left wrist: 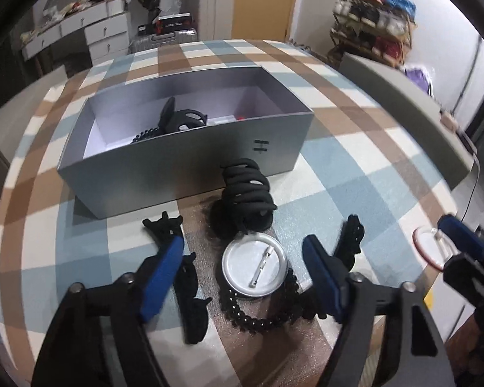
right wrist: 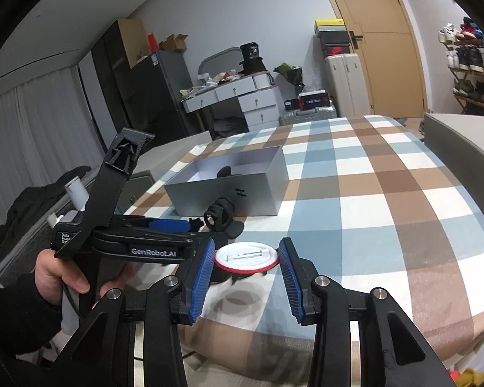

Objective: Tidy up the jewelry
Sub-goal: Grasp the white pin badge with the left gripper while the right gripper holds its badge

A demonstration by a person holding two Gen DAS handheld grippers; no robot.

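While open, left claw (left wrist: 242, 267) over badge (left wrist: 254, 267)

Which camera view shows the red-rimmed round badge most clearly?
The right wrist view shows it best: the red-rimmed badge sits centred between the right gripper's blue fingers, its pin back up. The left wrist view shows it only at the right edge, small and partly hidden by that gripper.

Surface: I see a checked bedspread (left wrist: 355, 167).
Ahead of my left jaws: grey box (left wrist: 177, 174), black hair ties (left wrist: 247, 193).
Between them: silver badge (left wrist: 255, 266), bead bracelet (left wrist: 258, 314).
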